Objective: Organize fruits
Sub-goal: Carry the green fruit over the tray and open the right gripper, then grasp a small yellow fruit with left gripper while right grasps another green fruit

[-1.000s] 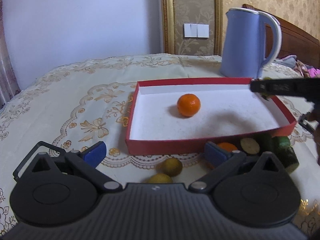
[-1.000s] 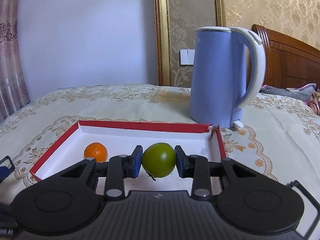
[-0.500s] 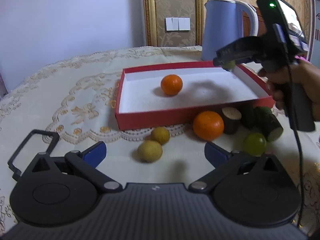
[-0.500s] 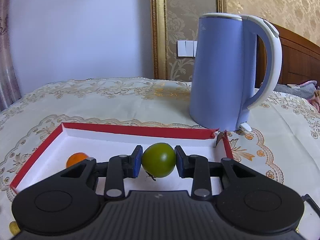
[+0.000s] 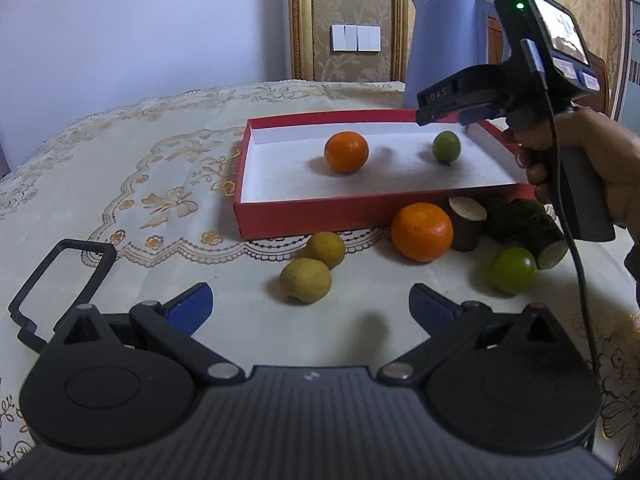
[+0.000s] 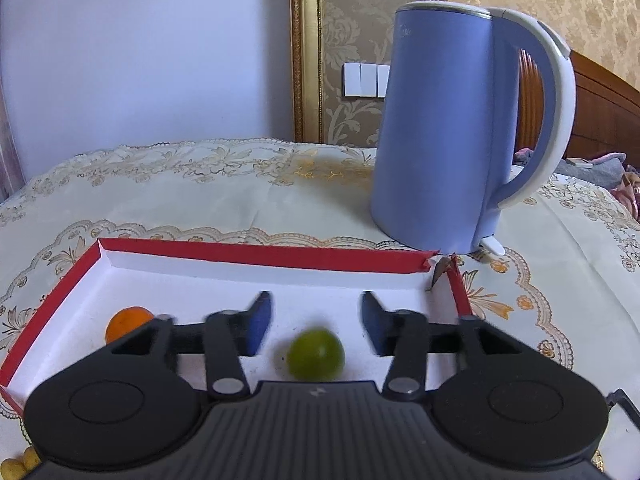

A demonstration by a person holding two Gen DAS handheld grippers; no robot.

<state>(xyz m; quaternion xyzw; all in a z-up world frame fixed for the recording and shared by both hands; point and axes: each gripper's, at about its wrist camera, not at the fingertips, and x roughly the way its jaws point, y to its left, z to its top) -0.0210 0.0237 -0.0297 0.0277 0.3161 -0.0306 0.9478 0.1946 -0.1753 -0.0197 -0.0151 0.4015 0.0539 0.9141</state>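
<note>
**Green fruit lies in the red tray under opened right gripper**

Nearest the viewer, the left gripper (image 5: 310, 306) hovers low over the cloth-covered table (image 5: 120, 184), tilted downward, its blue pads spread wide with nothing between them. Just beyond its tips lie two yellowish fruits (image 5: 306, 280), then an orange (image 5: 422, 232), a loose green fruit (image 5: 512, 270) and dark cut stalk pieces (image 5: 466, 224), all outside the red tray (image 5: 312, 216).

Farther on, a hand (image 5: 592, 160) grips the right gripper (image 6: 316, 320) by its pistol handle, angling it down over the tray's right end. Its jaws have just been opening; the pads stand apart, touching nothing. The green fruit (image 6: 316, 354) sits on the tray's white floor below and between them. A second orange (image 5: 346, 152) rests to its left inside the tray.

Behind the tray stands a blue kettle (image 6: 440, 136).
</note>
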